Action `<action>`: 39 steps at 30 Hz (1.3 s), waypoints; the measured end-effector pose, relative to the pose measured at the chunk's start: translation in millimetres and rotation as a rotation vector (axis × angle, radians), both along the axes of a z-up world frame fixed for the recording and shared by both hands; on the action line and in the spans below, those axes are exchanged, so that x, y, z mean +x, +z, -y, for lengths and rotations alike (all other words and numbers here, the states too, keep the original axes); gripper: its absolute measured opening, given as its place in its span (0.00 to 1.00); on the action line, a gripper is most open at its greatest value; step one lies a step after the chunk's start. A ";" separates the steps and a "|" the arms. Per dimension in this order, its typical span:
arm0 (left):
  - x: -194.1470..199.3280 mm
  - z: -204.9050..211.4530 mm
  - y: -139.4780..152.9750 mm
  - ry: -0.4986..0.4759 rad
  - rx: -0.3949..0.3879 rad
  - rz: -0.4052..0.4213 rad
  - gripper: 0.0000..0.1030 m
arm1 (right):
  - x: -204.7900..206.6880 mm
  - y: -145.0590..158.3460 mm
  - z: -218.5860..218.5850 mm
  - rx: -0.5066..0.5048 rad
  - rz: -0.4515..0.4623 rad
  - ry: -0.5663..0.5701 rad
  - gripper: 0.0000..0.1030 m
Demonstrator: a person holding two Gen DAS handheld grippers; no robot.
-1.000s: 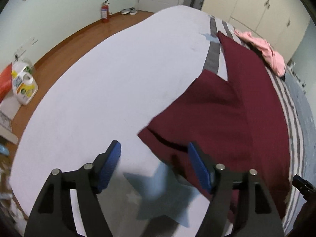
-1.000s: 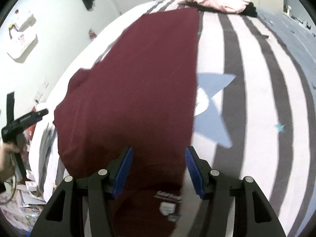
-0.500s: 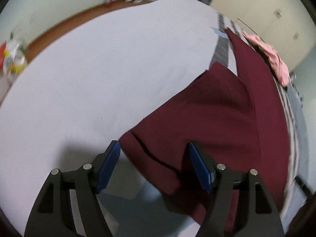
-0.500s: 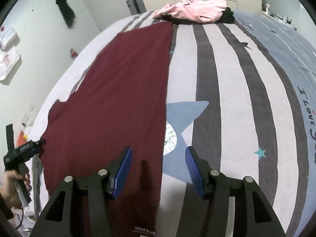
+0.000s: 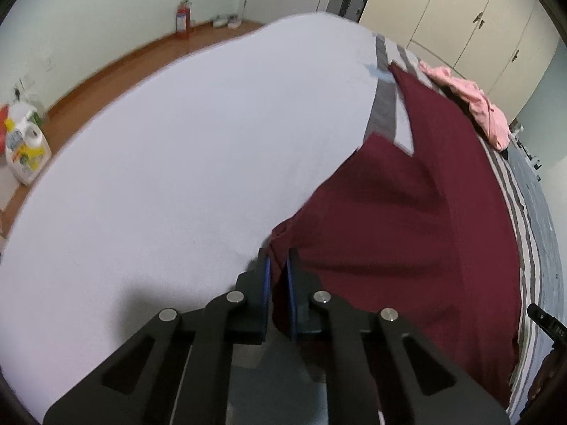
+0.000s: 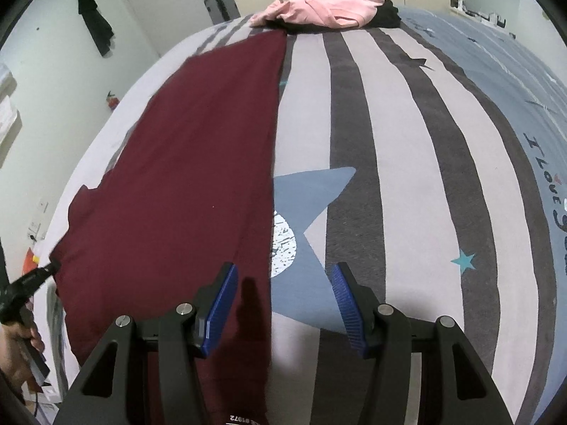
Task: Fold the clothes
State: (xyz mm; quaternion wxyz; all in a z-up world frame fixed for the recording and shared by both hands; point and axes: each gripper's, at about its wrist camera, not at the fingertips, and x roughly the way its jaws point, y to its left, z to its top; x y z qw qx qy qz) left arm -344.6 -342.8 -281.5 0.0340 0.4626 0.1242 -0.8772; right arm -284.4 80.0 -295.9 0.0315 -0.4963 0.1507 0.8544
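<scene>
A maroon shirt (image 5: 407,233) lies spread lengthwise on the bed, one sleeve pointing toward the white part of the bed cover (image 5: 177,163). My left gripper (image 5: 278,265) is at the sleeve's near corner. Its jaws are closing, and the blue pads pinch a bunched fold of maroon fabric. In the right wrist view the maroon shirt (image 6: 198,163) fills the left half. My right gripper (image 6: 283,272) hovers open over the shirt's straight right edge, with the fabric below its left finger and a blue star print (image 6: 304,198) below the gap. The left gripper (image 6: 32,279), held by a hand, shows at the far left.
A pink garment (image 6: 329,7) lies on a black one (image 6: 388,14) at the far end of the striped cover (image 6: 407,141). A detergent bottle (image 5: 24,156) and fire extinguisher (image 5: 181,21) stand on the wooden floor. Wardrobe doors (image 5: 460,10) line the far wall.
The left gripper moved onto the sleeve corner, and its jaws went from wide apart to pinched on the fabric. The right gripper shifted along the shirt's right edge, still open.
</scene>
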 end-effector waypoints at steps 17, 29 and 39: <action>11.4 -235.1 38.0 -0.340 0.078 -0.050 0.07 | 16.6 30.2 -25.9 -0.026 -0.024 0.067 0.50; 53.0 -208.2 42.5 -0.333 0.111 -0.021 0.19 | 11.5 18.7 -37.1 -0.053 -0.008 0.076 0.50; 38.8 -175.4 -12.1 -0.311 -0.015 0.069 0.19 | 0.4 11.5 -6.4 -0.075 -0.002 0.123 0.50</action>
